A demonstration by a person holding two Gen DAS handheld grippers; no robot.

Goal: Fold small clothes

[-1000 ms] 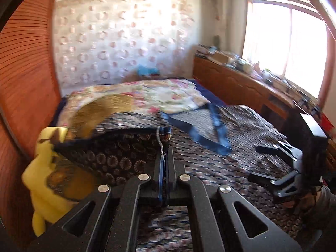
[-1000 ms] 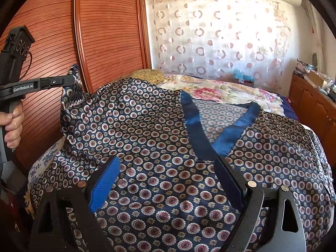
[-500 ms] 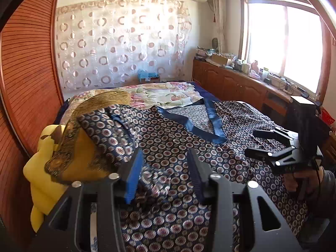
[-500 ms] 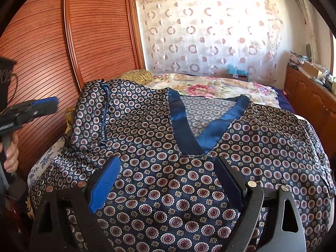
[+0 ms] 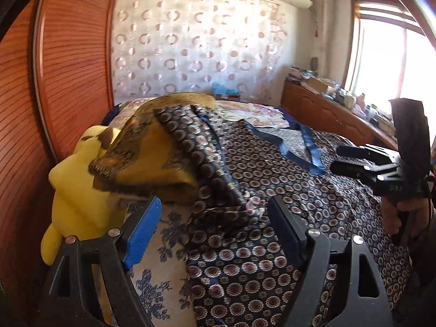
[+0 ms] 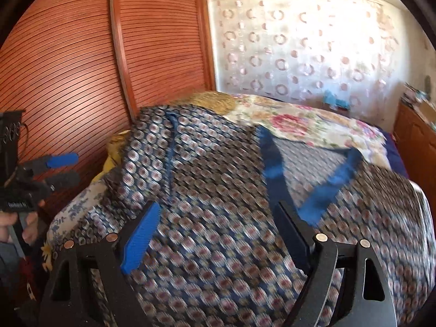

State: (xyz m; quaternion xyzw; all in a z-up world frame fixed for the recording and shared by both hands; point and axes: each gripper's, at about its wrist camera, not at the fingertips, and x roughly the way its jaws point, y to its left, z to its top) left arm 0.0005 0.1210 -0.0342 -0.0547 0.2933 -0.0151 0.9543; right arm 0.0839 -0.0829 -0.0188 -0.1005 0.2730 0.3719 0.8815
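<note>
Navy satin, printed all over with small round medallions and edged at its V-neck with a plain blue band, makes up the garment spread across the bed. Its near-left sleeve lies turned back over the body of the cloth, with the cuff resting against an ochre-and-brown patterned cushion. Just beside that cushion sits a yellow plush toy, close to the slatted wooden wardrobe door.

Both tongs are released. The left tongs hang spread wide above the garment's near-left edge, where the white sheet with blue flowers shows, and grip nothing. The right tongs hover equally wide over the garment's lower middle (this view is smeared by motion blur), also gripping nothing. A floral quilt lies beyond the neckline, toward the curtain with ring patterns.
</note>
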